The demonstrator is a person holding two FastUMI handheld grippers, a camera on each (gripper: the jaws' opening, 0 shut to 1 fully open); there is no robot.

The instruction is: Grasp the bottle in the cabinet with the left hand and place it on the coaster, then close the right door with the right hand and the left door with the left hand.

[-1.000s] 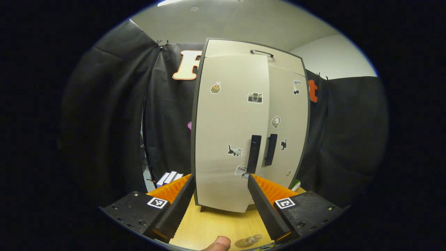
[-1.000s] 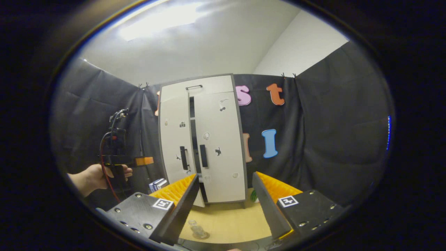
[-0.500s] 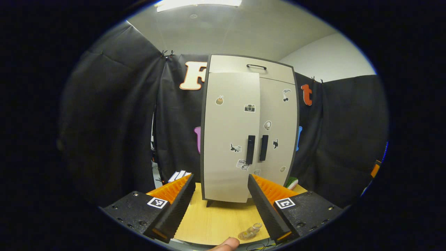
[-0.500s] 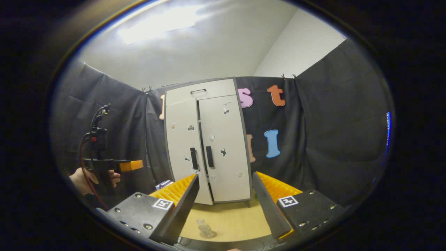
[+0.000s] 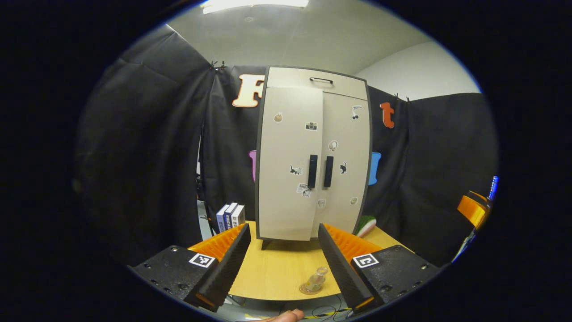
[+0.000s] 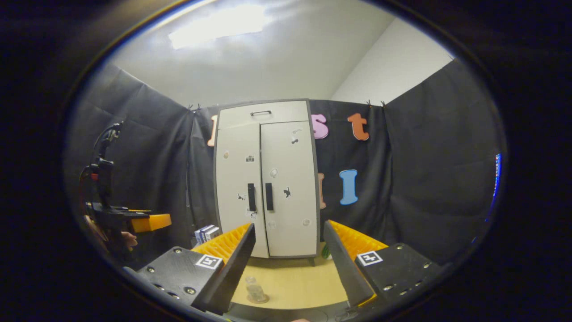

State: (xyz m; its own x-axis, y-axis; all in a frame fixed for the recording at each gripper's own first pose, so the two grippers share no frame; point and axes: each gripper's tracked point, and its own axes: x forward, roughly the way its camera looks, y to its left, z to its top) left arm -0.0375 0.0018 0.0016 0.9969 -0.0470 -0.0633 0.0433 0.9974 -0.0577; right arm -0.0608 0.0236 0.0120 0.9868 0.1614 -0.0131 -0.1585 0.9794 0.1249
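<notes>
My left tongs (image 5: 281, 264) are open and empty. The bottle (image 5: 316, 279) stands on the coaster (image 5: 310, 289) at the near tabletop (image 5: 272, 273) edge, just inside their right finger. My right tongs (image 6: 288, 264) also gape, empty. Both cabinet (image 6: 266, 179) doors sit flush.

The tall beige two-door cabinet (image 5: 313, 156) has a dark grey frame, black handles and small stickers. The pale wooden worktop (image 5: 277, 273) carries a clear glass bottle (image 5: 316, 279) on a round brown coaster (image 5: 308, 289). Each tool (image 5: 281, 264) has orange-ribbed black fingers.
</notes>
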